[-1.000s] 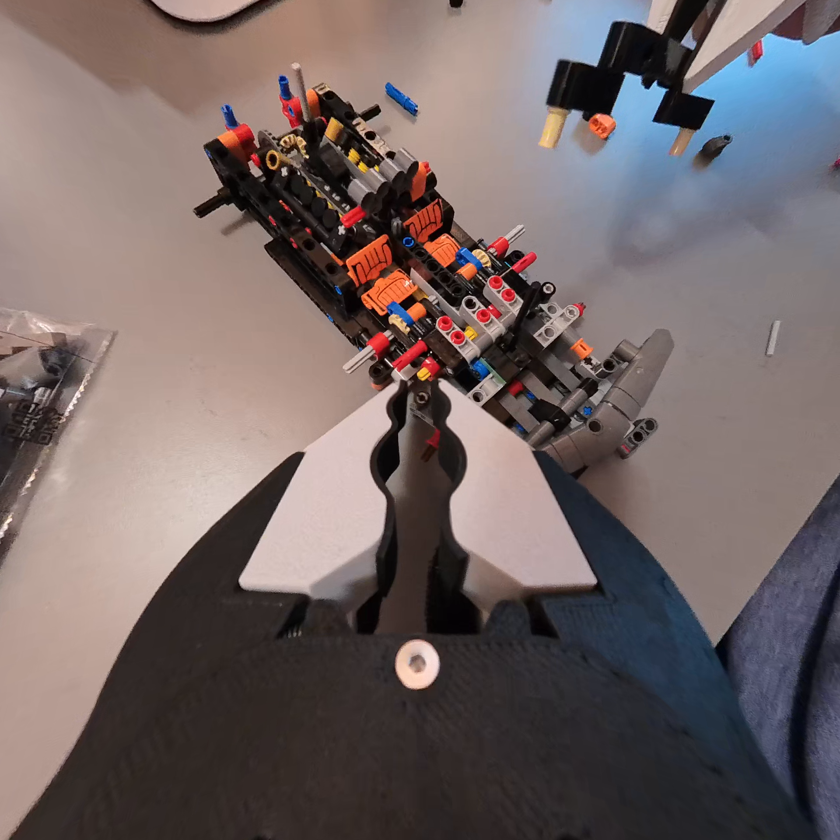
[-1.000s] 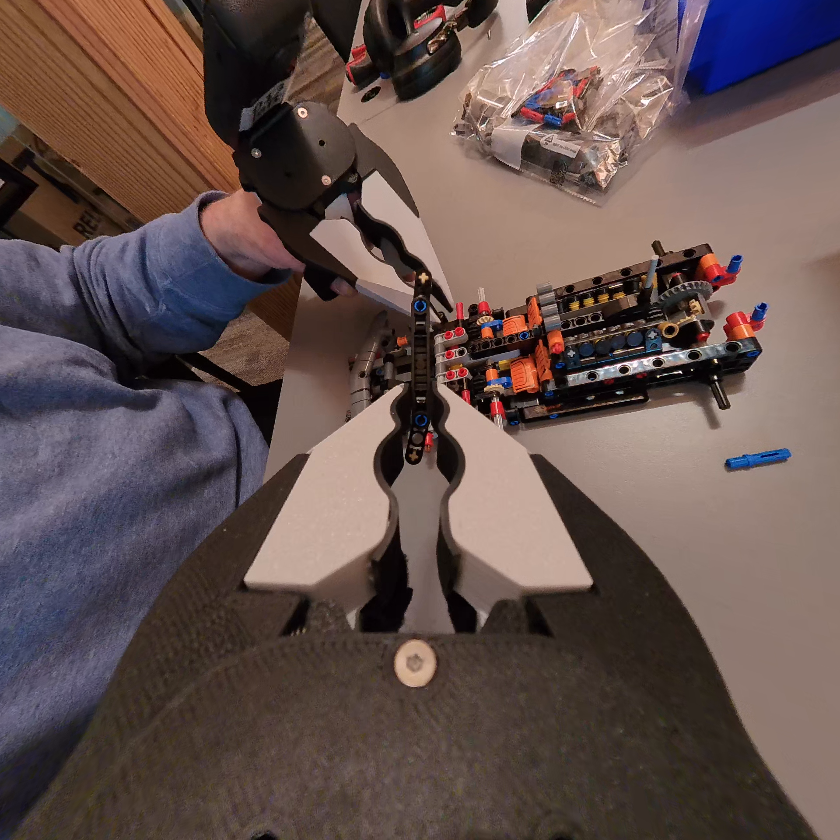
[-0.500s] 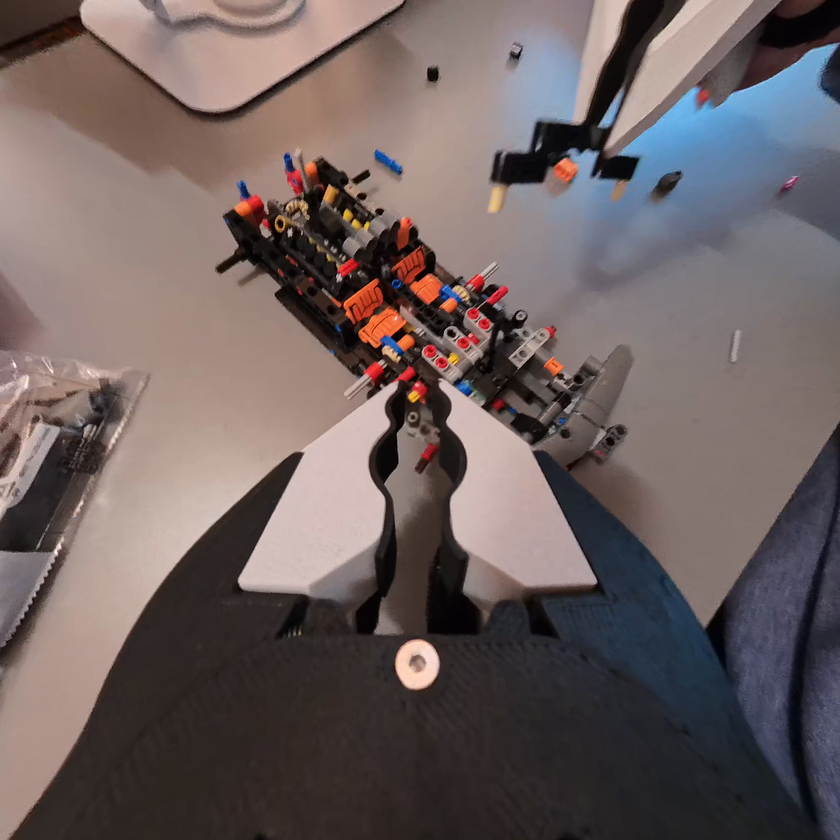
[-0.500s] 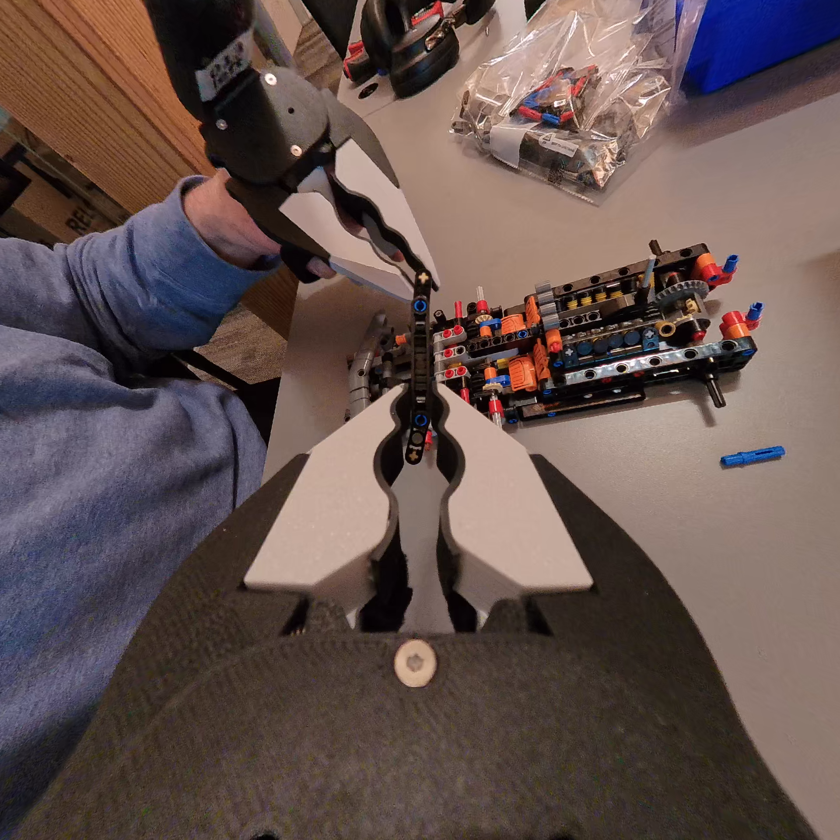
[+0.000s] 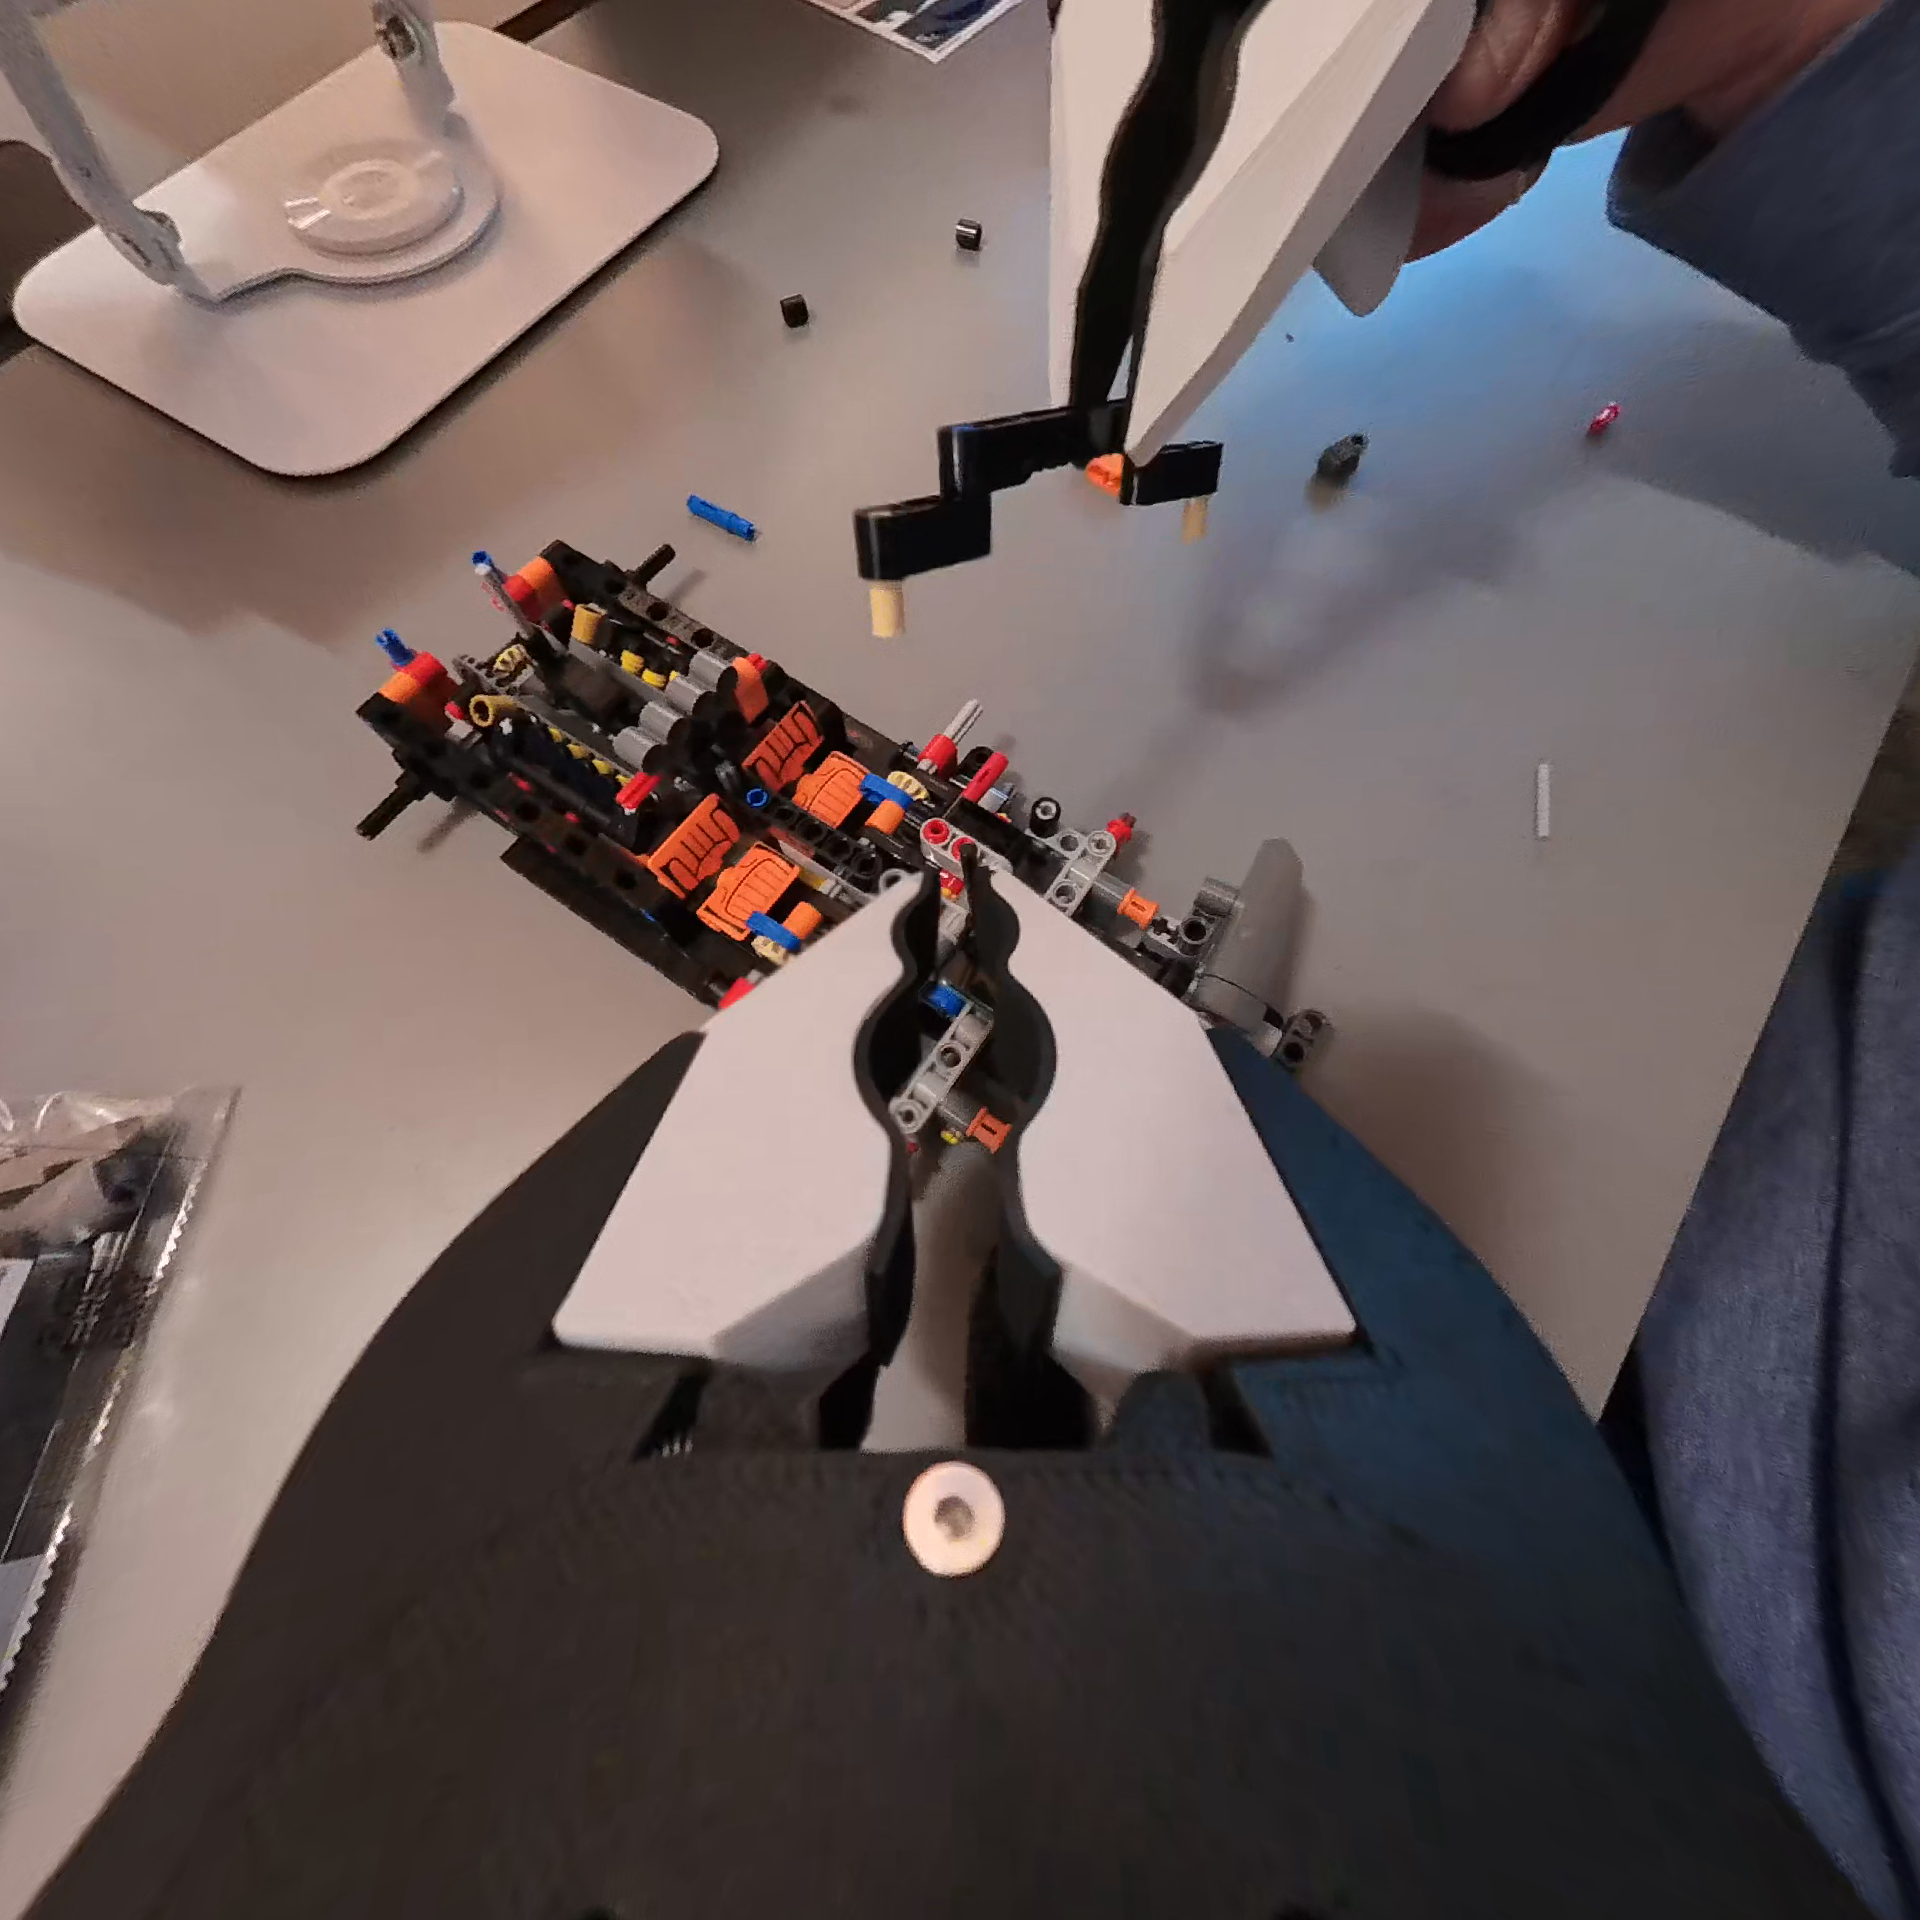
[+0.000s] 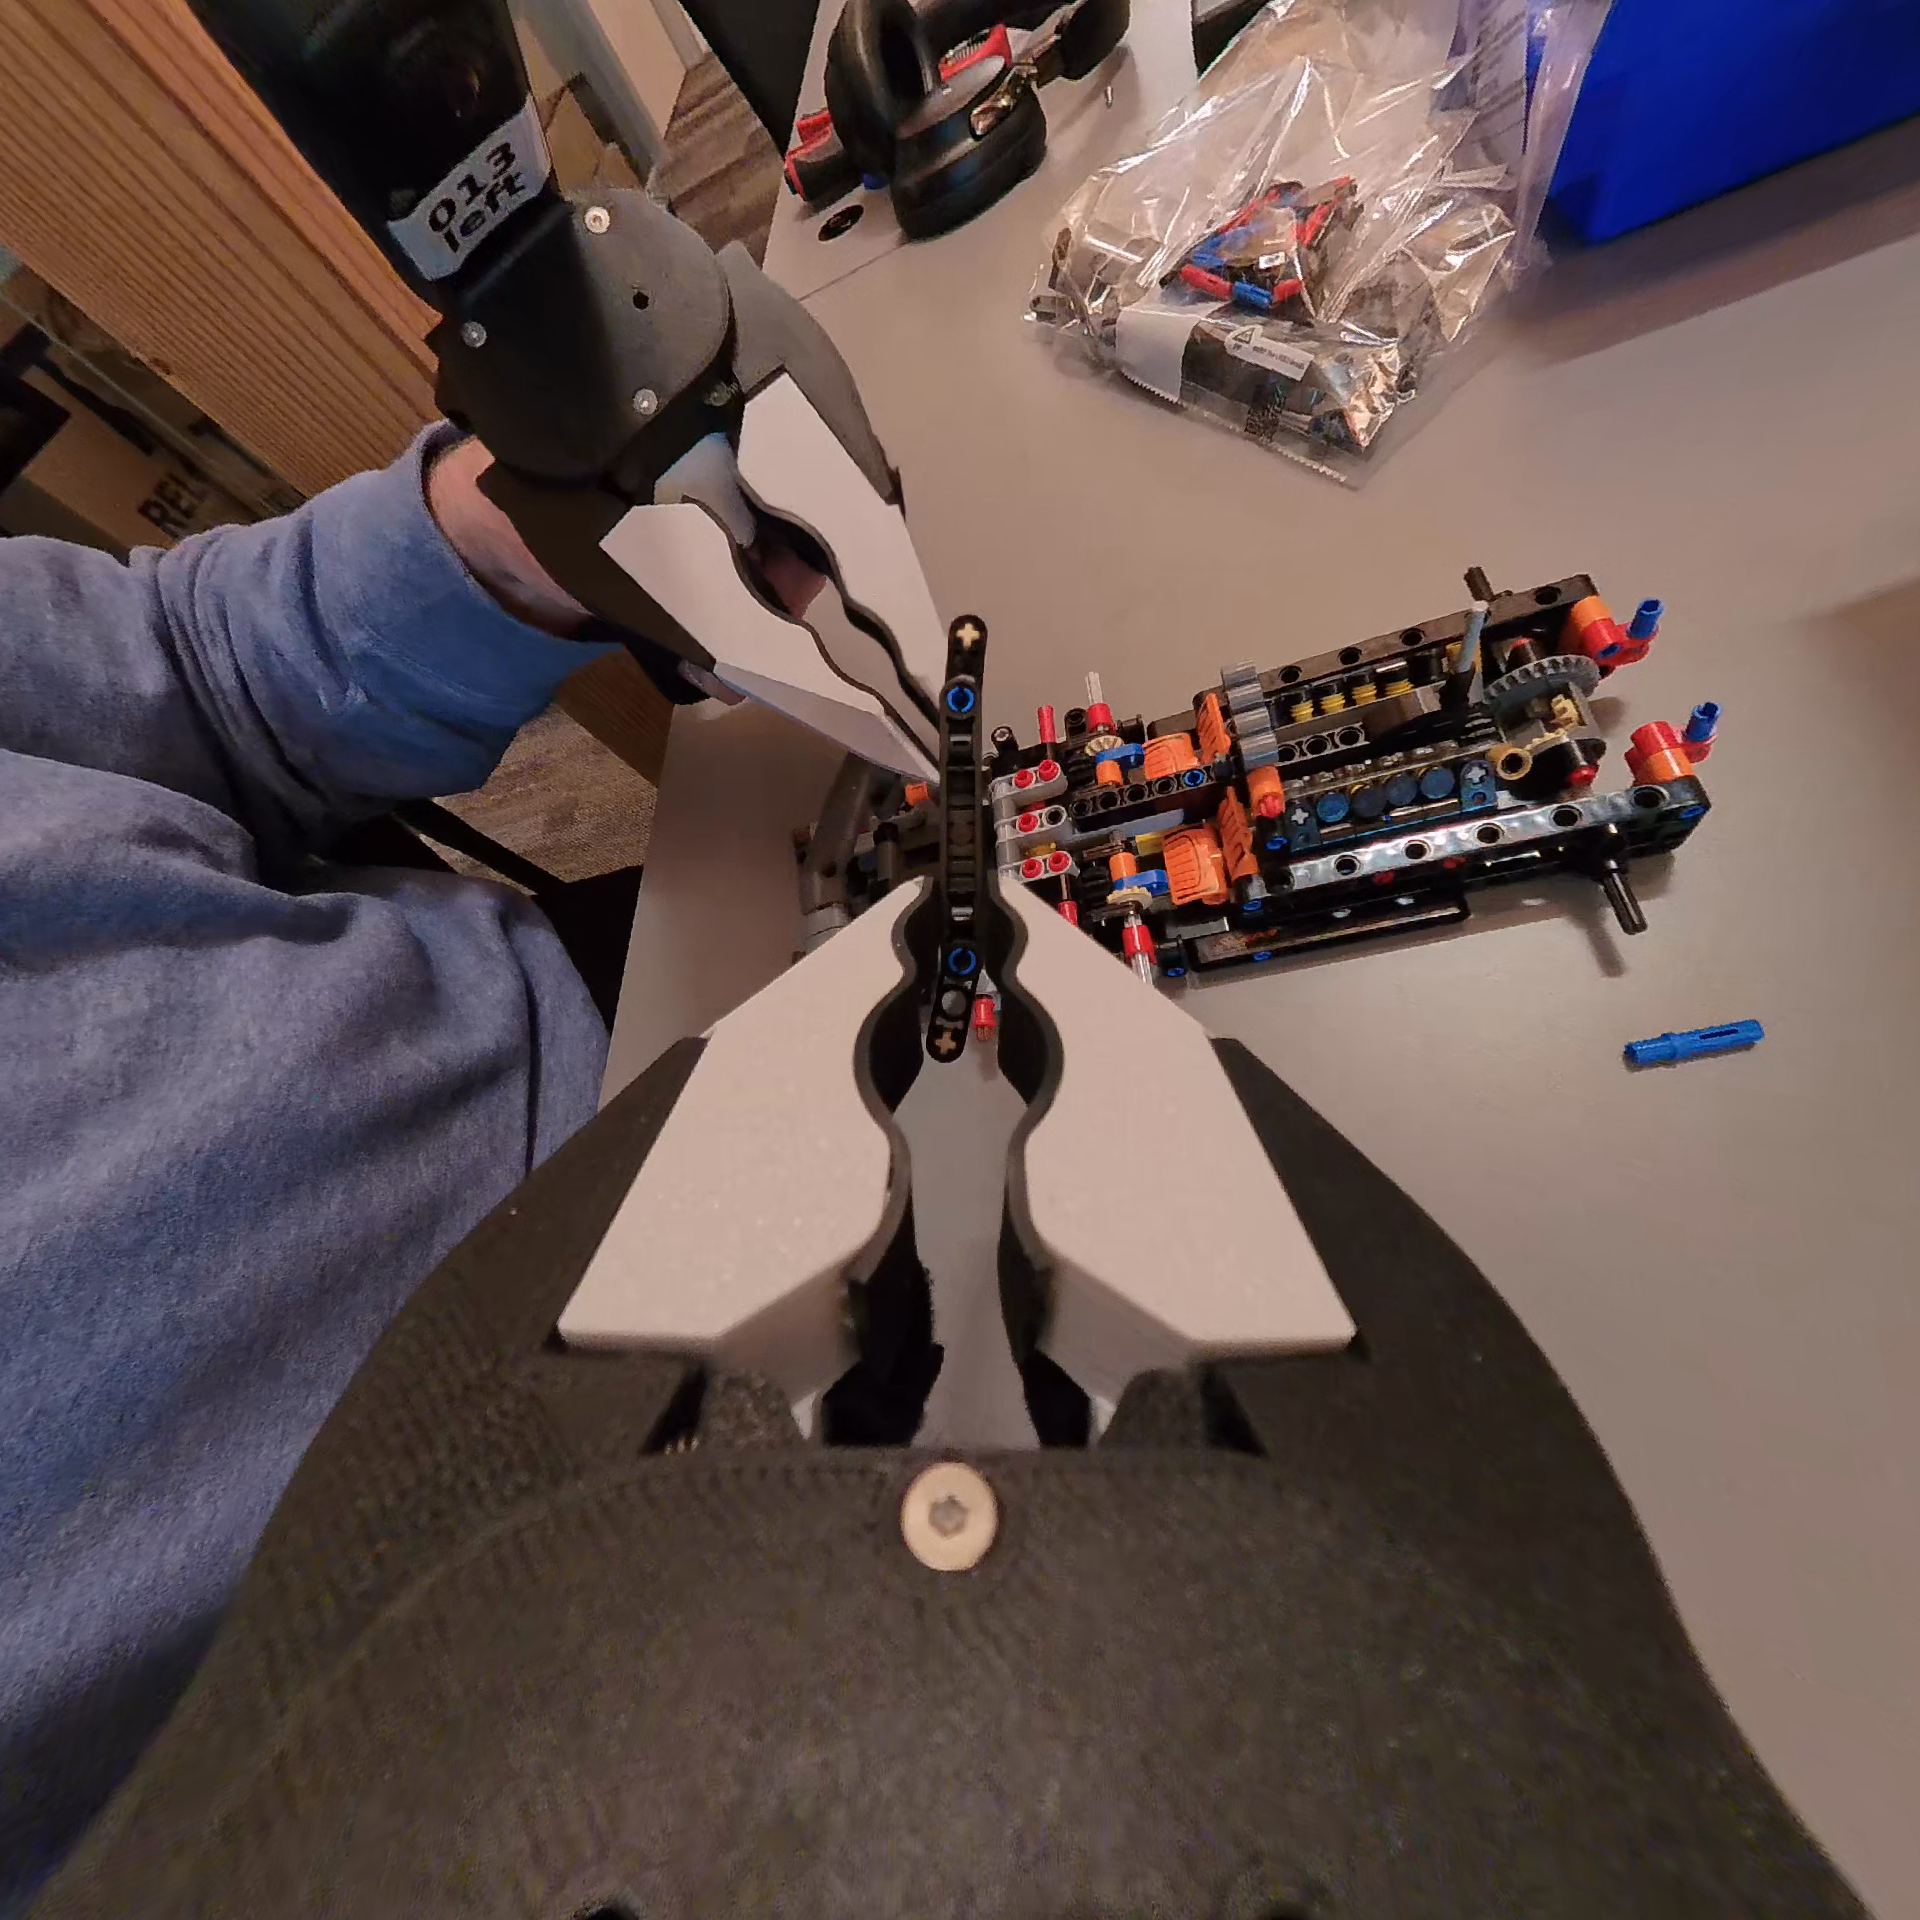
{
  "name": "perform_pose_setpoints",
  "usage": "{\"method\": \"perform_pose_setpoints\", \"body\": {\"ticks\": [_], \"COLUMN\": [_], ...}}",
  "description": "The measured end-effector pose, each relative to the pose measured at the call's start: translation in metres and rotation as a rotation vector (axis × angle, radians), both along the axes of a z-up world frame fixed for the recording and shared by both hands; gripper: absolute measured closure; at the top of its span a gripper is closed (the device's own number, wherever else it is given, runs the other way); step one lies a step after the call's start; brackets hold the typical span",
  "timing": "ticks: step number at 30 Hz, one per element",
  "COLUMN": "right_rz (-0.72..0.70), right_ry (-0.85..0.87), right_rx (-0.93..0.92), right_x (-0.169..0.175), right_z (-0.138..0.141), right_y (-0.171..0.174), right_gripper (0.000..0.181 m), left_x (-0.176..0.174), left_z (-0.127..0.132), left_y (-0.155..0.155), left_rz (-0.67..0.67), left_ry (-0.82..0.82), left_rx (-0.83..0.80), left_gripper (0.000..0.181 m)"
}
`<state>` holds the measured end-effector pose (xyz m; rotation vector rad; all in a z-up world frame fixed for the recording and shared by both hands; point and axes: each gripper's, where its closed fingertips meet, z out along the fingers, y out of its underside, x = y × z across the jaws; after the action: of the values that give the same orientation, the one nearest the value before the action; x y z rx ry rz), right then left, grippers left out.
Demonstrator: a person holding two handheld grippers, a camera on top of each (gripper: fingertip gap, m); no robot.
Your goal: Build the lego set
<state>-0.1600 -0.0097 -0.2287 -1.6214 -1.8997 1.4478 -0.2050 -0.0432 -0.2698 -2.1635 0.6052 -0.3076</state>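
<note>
Since a second ago, the left gripper (image 5: 948, 883) has risen and drawn back, so the table's far side and a white monitor-stand base (image 5: 343, 260) now enter its view. Its tips stand nearly together with nothing visible between them, hanging above the near end of the long black, grey and orange lego chassis (image 5: 790, 821). Whether they touch the chassis cannot be told from either view.

That chassis lies flat on the grey table (image 5: 260, 935). In the left wrist view its long axis runs diagonally from upper left to lower right, with the grey curved end nearest the person. In the right wrist view it runs left to right, with its gear and axle end pointing right.

The right gripper (image 6: 961, 894) is clamped on a stepped black lego beam assembly (image 6: 961, 790), carried in the air above the table. In the left wrist view this beam's (image 5: 1023, 478) long axis is roughly level, with tan pins pointing down.

A loose blue pin (image 6: 1694, 1041) lies on the table just beside the chassis. Clear plastic bags of lego parts (image 6: 1268, 270) sit well apart, farther back.
</note>
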Motion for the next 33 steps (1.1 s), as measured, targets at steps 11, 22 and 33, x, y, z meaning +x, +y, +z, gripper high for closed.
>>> {"method": "perform_pose_setpoints", "body": {"ticks": [11, 22, 33], "right_rz": [0.000, -0.001, 0.003], "right_ry": [0.007, 0.007, 0.004], "right_rx": [0.002, 0.005, 0.006], "right_x": [0.001, 0.001, 0.000], "right_z": [0.003, 0.003, 0.002], "right_y": [0.000, 0.001, -0.001], "right_gripper": [0.177, 0.177, 0.177], "left_x": [0.009, 0.013, 0.021], "left_z": [0.001, 0.002, 0.002], "left_y": [0.000, -0.002, -0.014], "left_rz": [-0.036, -0.065, -0.093], "left_ry": [-0.007, 0.029, 0.169], "left_rx": [0.024, 0.079, 0.199], "left_gripper": [0.172, 0.181, 0.181]}}
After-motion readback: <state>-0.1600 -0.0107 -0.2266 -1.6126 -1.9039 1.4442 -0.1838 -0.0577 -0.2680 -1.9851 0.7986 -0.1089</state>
